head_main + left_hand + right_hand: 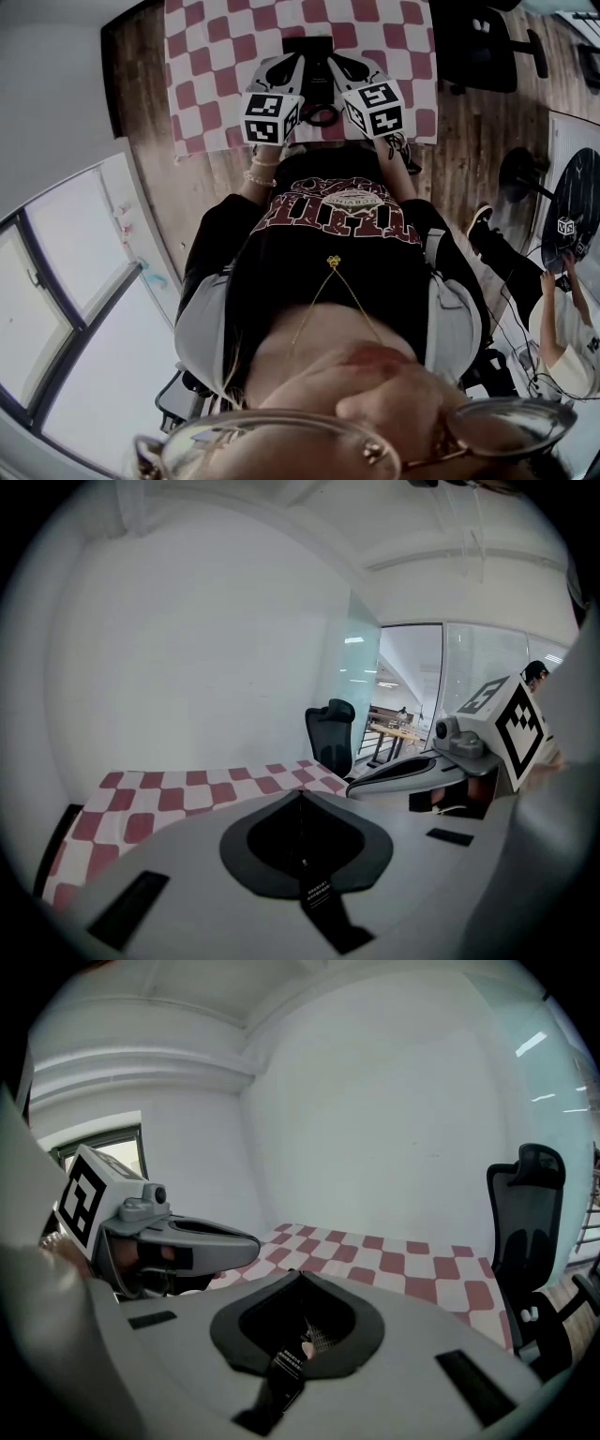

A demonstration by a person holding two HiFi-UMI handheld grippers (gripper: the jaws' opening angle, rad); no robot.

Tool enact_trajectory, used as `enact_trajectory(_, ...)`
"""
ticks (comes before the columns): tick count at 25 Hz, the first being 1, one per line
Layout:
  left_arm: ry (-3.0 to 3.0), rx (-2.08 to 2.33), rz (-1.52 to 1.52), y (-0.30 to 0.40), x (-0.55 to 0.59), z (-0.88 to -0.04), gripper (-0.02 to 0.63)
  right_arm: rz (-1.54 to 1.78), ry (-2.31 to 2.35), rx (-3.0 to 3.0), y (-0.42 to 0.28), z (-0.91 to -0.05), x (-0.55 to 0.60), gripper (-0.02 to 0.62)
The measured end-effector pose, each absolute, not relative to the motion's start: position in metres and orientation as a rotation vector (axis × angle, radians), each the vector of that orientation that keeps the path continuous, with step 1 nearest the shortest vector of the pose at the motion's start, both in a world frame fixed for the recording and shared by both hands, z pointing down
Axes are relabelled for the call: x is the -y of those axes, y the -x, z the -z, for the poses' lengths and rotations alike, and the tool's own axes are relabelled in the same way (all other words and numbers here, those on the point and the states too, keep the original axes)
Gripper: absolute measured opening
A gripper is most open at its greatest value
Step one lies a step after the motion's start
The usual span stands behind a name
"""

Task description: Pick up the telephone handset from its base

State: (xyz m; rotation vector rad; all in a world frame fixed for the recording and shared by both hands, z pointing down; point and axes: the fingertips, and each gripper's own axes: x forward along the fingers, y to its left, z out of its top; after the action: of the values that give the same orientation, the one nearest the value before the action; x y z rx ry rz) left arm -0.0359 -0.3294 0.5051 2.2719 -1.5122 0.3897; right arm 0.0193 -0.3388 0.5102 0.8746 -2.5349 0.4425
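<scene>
In the head view a black telephone sits on the red-and-white checked tablecloth, and its coiled cord loops toward the near table edge. My left gripper and right gripper flank the phone, both above the cloth and pointing away from me. Each gripper's jaws meet at the tips with nothing between them. In the left gripper view my left gripper hides the phone, and the right gripper's body shows beside it. My right gripper likewise covers the phone in the right gripper view.
A black office chair stands on the wooden floor past the table's right side and also appears as chair and chair. Another person sits at the far right. A white wall rises behind the table.
</scene>
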Motion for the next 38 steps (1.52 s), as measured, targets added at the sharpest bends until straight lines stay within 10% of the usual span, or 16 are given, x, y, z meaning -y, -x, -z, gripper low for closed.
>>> enact_trajectory(38,-2.067,1.298,-0.572,0.065,0.307,-0.616,0.011,-0.538,-0.734,2.261,-0.006,-0.62,0.321,0.02)
